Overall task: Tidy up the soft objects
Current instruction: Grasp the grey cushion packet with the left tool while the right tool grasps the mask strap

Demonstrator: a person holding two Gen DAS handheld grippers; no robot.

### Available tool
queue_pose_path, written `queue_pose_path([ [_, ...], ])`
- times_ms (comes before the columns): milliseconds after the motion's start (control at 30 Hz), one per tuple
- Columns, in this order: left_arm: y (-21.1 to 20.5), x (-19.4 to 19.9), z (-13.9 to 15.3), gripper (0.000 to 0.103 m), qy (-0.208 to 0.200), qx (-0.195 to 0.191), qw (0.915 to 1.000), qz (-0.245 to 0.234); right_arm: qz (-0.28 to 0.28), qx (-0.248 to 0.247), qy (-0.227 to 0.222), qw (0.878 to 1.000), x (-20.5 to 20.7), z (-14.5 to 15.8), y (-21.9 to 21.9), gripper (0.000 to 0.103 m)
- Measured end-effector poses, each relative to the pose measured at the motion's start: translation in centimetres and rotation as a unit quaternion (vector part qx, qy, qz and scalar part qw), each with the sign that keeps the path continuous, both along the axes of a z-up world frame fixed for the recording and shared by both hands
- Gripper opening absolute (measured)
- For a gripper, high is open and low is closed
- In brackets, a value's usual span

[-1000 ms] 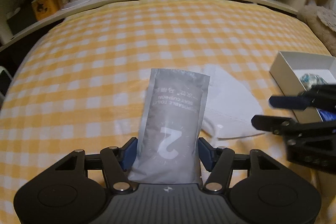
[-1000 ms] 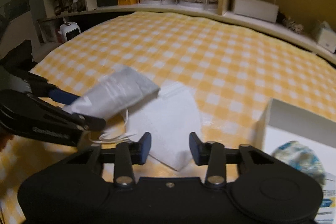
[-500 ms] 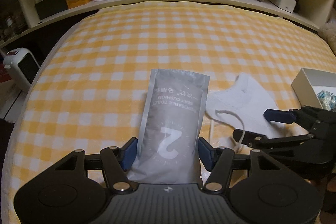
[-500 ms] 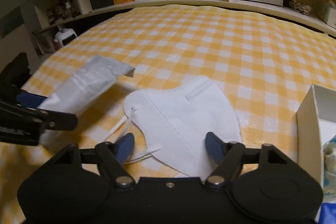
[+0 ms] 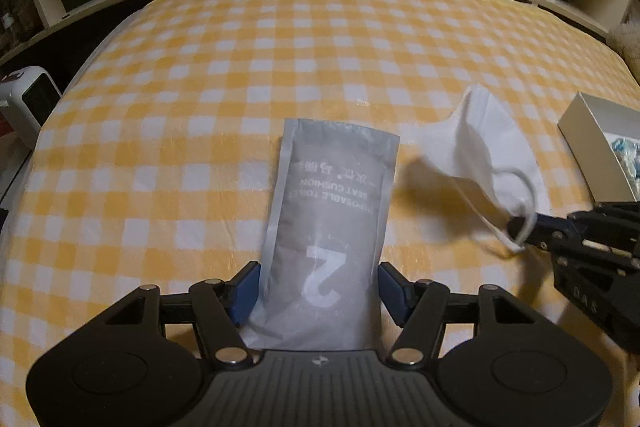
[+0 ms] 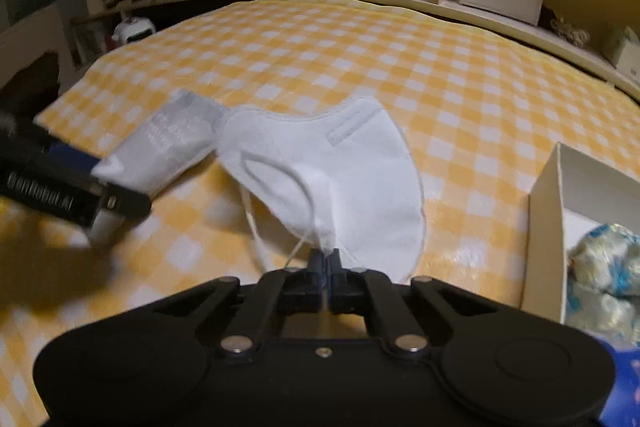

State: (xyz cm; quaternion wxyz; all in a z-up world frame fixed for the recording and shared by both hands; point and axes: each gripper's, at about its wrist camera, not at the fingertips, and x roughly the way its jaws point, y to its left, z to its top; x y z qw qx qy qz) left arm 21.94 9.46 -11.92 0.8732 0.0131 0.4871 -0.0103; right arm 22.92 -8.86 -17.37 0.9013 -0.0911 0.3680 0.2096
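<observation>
**Mask Lifted by Its Corner, Packet Waiting in the Other Tool**

The right gripper (image 6: 325, 259) had its fingers pressed together on the near corner of the white face mask (image 6: 340, 163), right where the ear loop (image 6: 276, 171) joins the fabric. The mask hung clear of the yellow checked cloth (image 5: 280, 39), drooping from that one pinched point, its far edge flopped over toward the grey packet (image 5: 332, 219). It looked feather-light and limp, apt to swing and fold on itself, so a grip on the seamed corner seemed wiser than on the thin elastic, which would stretch and slip.

The left gripper (image 5: 318, 287) had the packet, a disposable toilet seat cushion going by its print, between its blue pads (image 5: 245, 287). They stood at the packet's two edges; whether they were truly squeezing it I could not tell. The packet looked flat, crinkly and slick (the sort that slides out of a loose hold), best taken across its width near the end.

The open white box (image 6: 544, 211) sat just to the right, already holding something pale blue and white, and seemed the likely home for the mask.
</observation>
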Motion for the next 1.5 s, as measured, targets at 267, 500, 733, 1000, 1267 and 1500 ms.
queue_pose_path([
  [267,-0.8,-0.2,0.1,0.075,-0.034,0.007,0.9992,-0.019,0.031,-0.015,0.036,0.999,-5.1,1.1,-1.1,0.002],
  [500,-1.9,1.7,-0.8,0.075,-0.052,0.019,0.9980,-0.030,0.037,-0.003,0.071,0.997,-10.1,2.5,-2.8,0.001],
  [733,-2.3,2.7,-1.6,0.073,-0.054,0.028,0.9973,-0.041,0.055,-0.011,0.032,0.998,-12.7,3.1,-1.7,0.054],
  [1000,-3.6,3.1,-1.6,0.059,-0.051,0.027,0.9971,-0.050,0.068,-0.008,0.035,0.997,-10.3,1.5,-0.9,0.090],
  [1267,-3.3,2.2,-1.0,0.058,-0.046,0.001,0.9982,-0.039,0.057,0.006,0.062,0.996,-8.7,0.8,-1.7,0.068],
  [1500,-2.5,0.8,-0.1,0.057,-0.051,-0.004,0.9981,-0.035,0.025,0.007,0.050,0.998,-8.5,1.1,-3.1,0.008],
])
